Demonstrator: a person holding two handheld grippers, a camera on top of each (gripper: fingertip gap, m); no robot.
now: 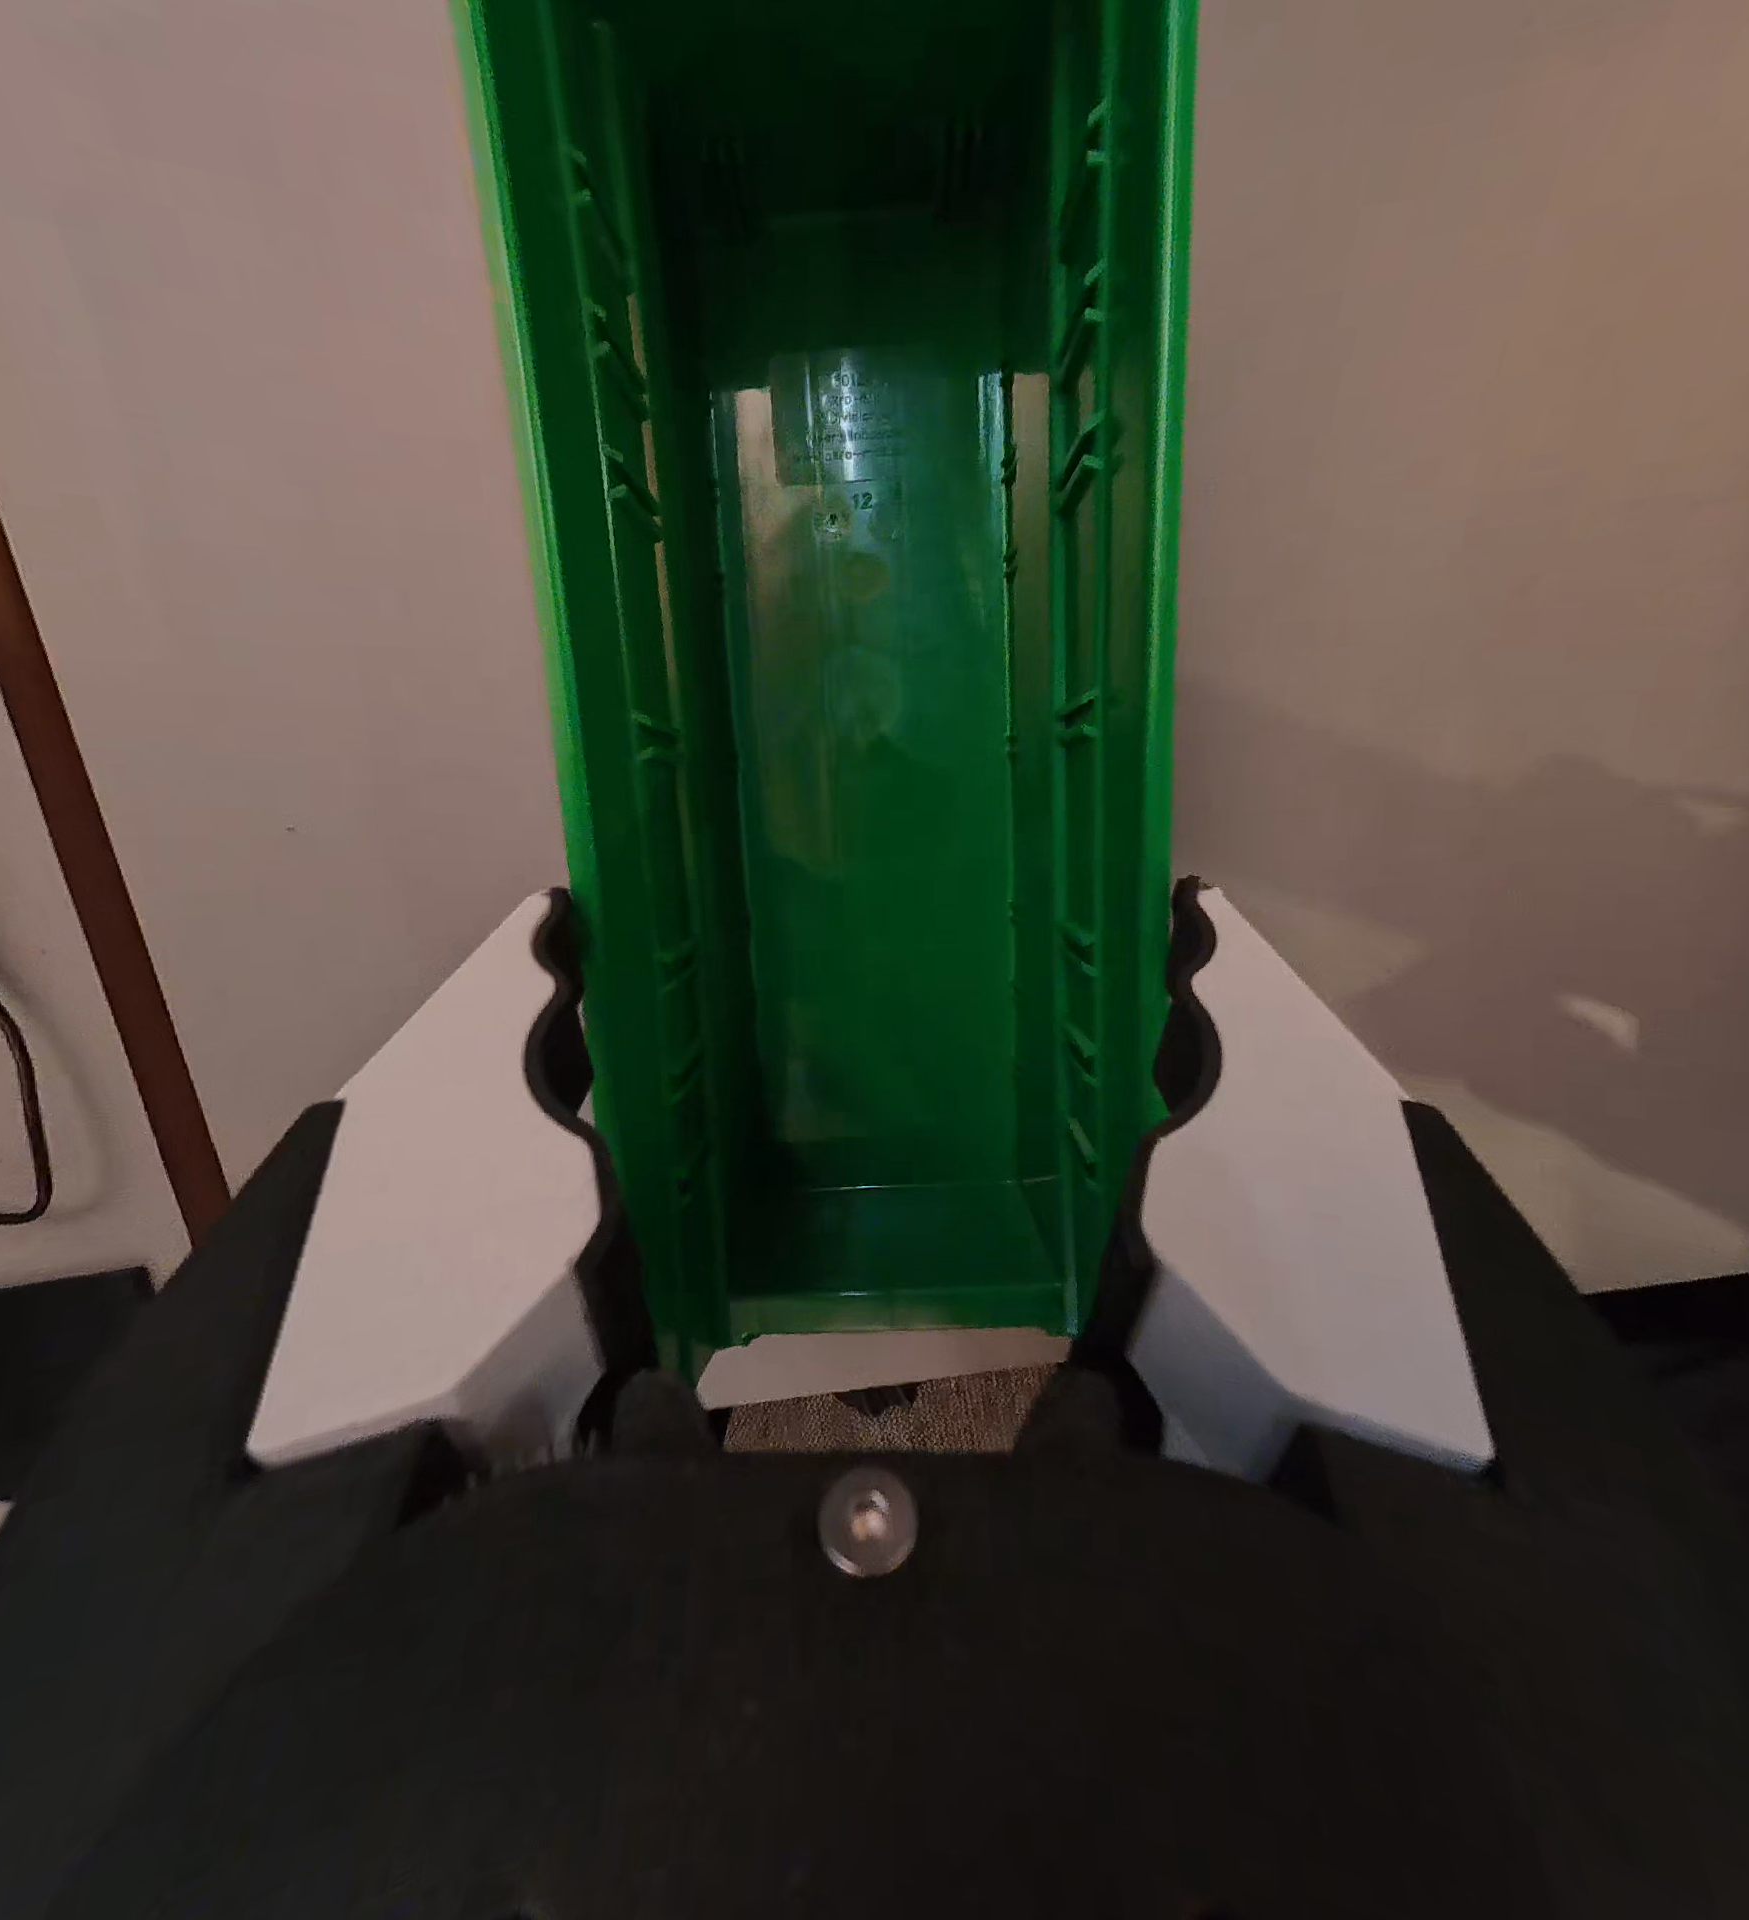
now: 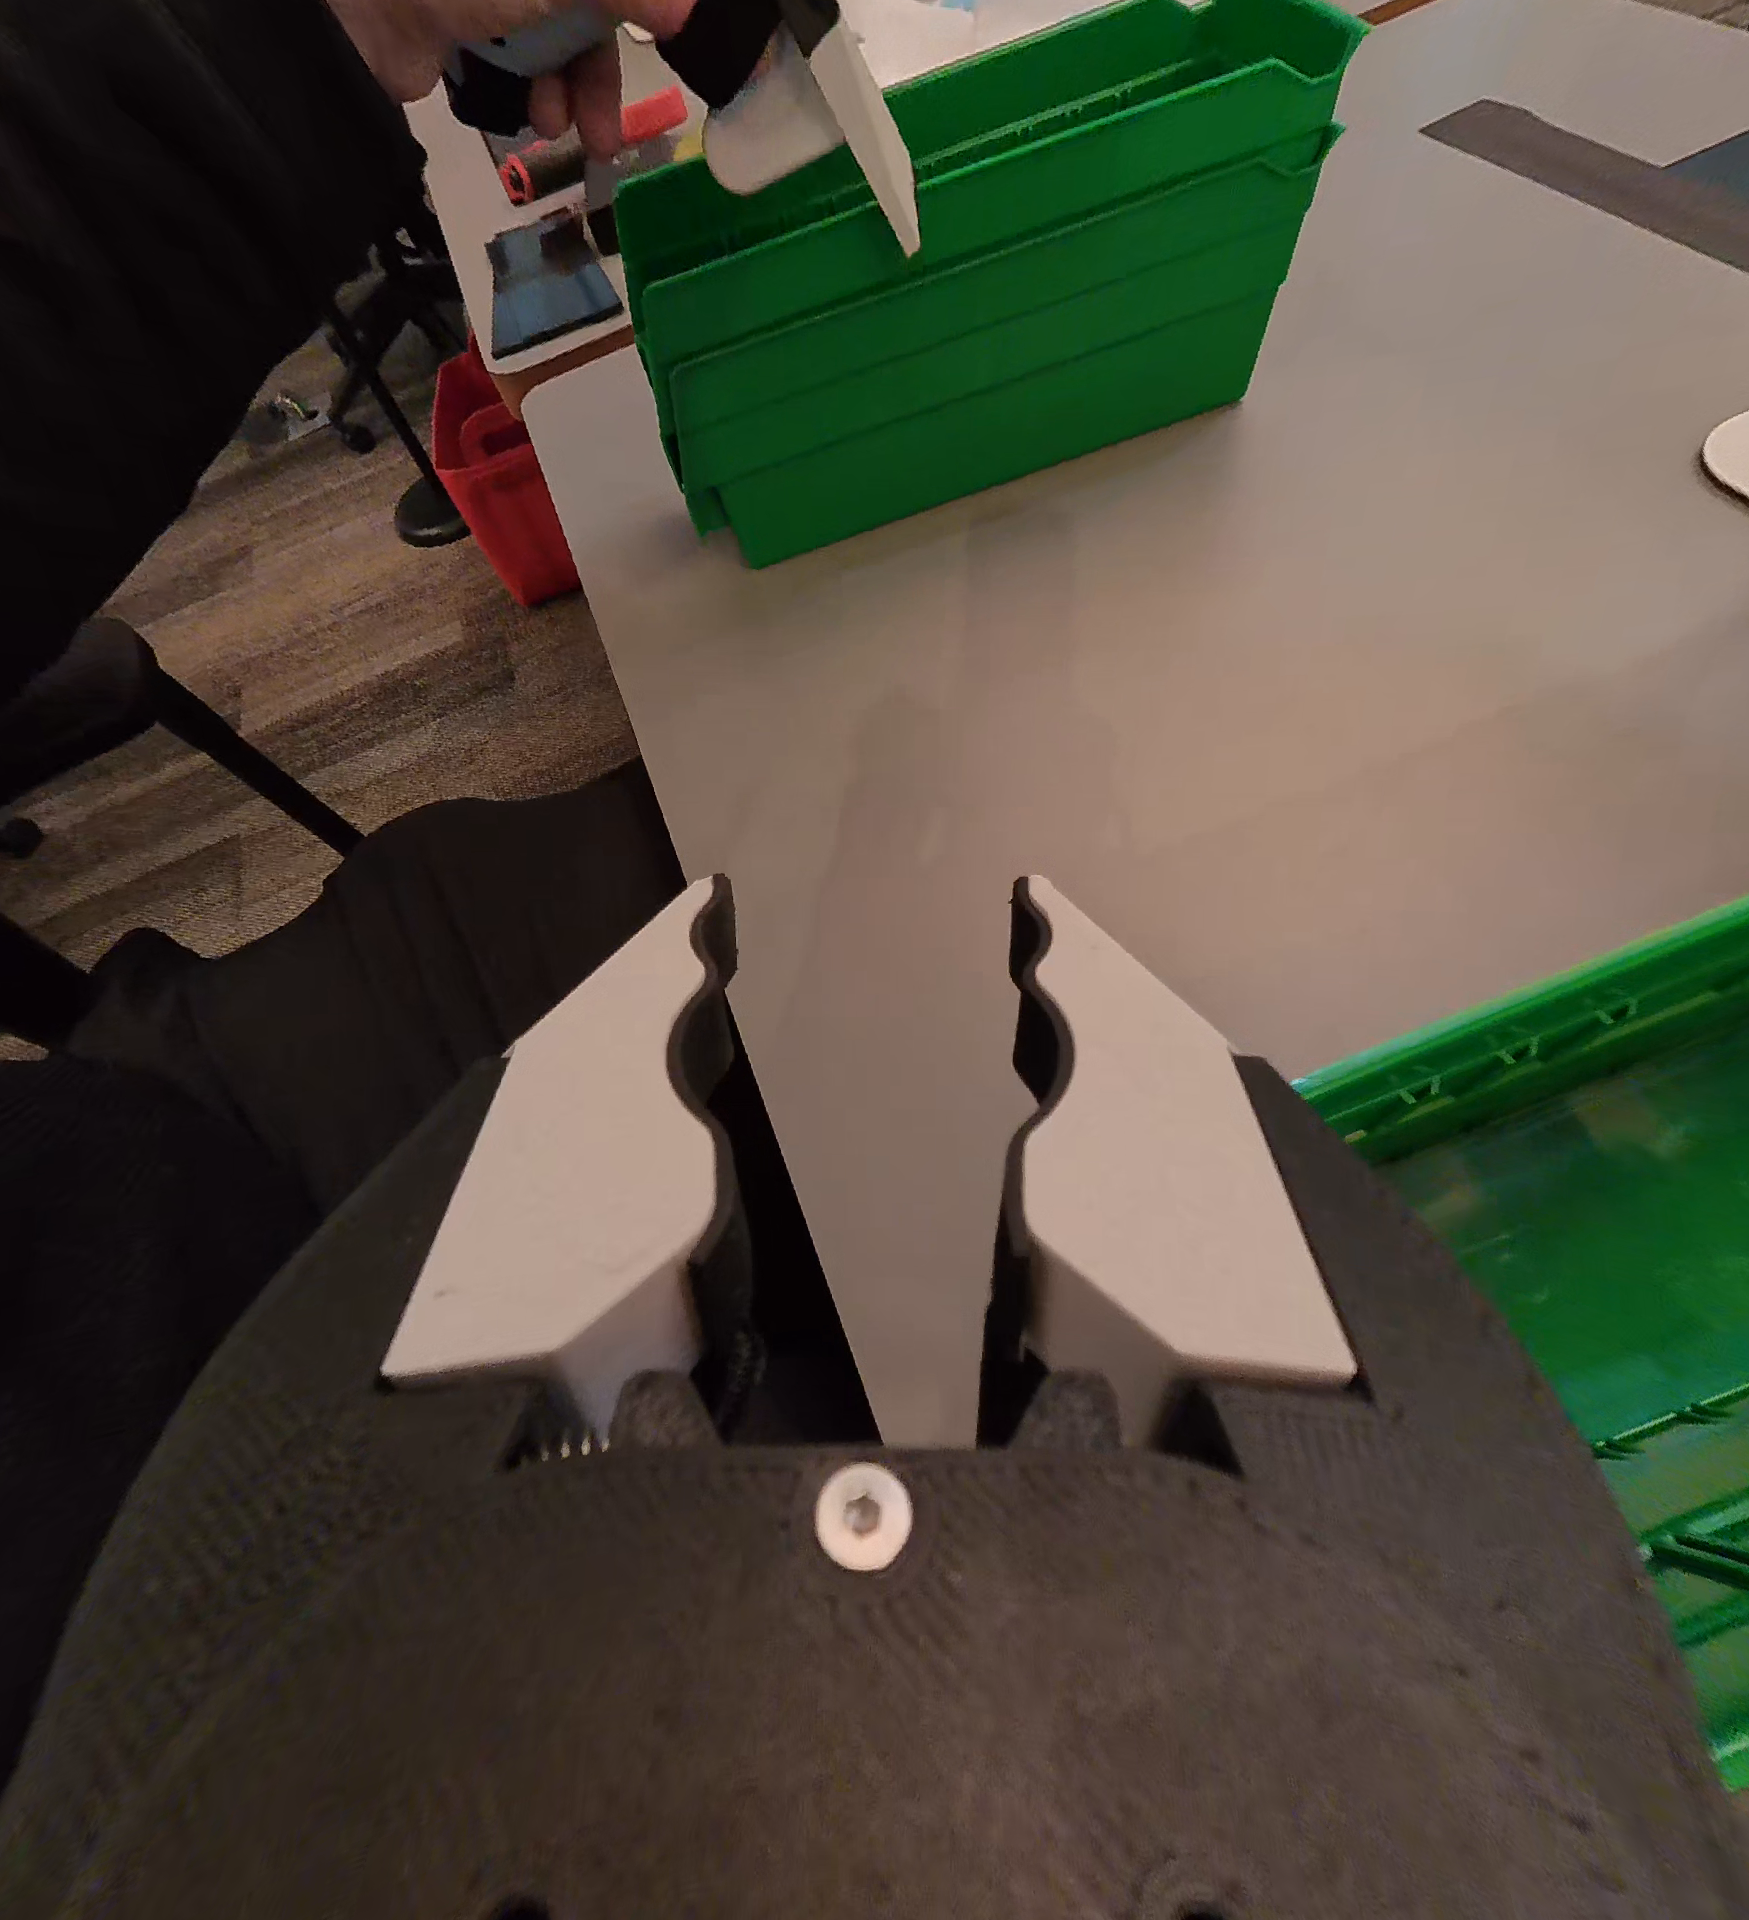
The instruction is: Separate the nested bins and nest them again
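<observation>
**A:** What's your right side doing?

**B:** The right gripper (image 2: 870, 883) is at bottom centre of its frame, spread and empty, over the near edge of the table (image 2: 1213, 707). I have it free because a loose bin (image 2: 1597, 1247) lies just beside it at lower right, open side up. I judge that one is already separated.

**A:** And the left?

**B:** The left gripper (image 1: 875, 899) is pinching the top bin (image 1: 870, 623) across its width, with one finger on each outer wall at the near end. The bin runs from bottom centre up past the top of the frame, with plain wall behind it. I think gripping the short end gives me leverage to peel it out of its neighbours.

**A:** Is it out?

**B:** I cannot tell. In the right view, the stack (image 2: 974, 416) stands at upper centre, well apart from the loose bin. The left gripper is at the stack's upper left end. The top bin looks slightly raised, but its walls seem to sit inside the one below.
</observation>
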